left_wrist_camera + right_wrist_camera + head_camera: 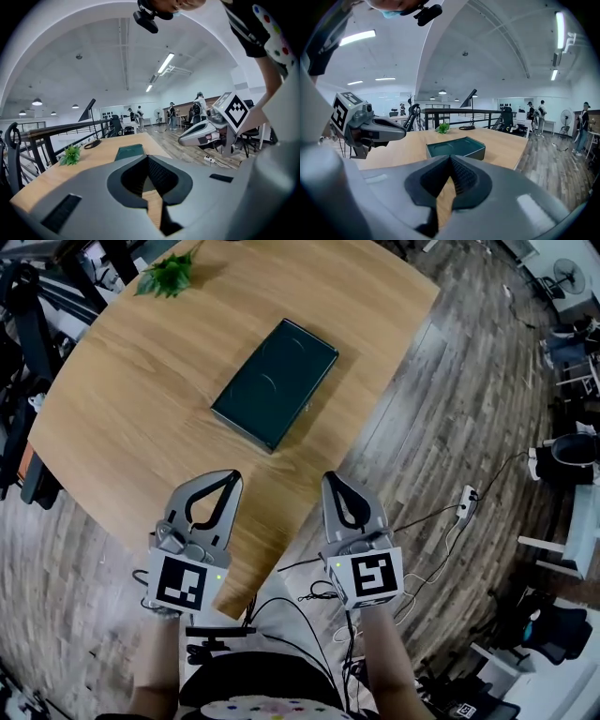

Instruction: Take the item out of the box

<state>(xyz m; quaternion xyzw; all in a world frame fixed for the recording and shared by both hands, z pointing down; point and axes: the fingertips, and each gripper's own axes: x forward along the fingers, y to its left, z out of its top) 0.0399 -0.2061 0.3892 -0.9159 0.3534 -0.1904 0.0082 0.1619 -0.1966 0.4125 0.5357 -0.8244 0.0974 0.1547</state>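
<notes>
While the left gripper point(228, 478) and right gripper point(334, 482) hold fingers together, empty, part them before reaching the box point(275, 382) on the counter point(122, 390).

The table point(122, 418), filling the upper left of the head view, was pale wood with a fine straight grain and a matt finish. At the centre of that view, the box point(275, 382) was dark green, smooth and faintly glossy, its top face marked with two thin curved lines. The floor point(469, 399) at the right looked like grey, streaky wood planks with a dull sheen. At the bottom, the left gripper point(232, 475) and right gripper point(329, 476) had smooth, matt grey plastic shells. Their inner pads point(161, 177) were black and finely ribbed, like rubber. The marker cube point(180, 582) on each carried flat black-and-white print.
</notes>
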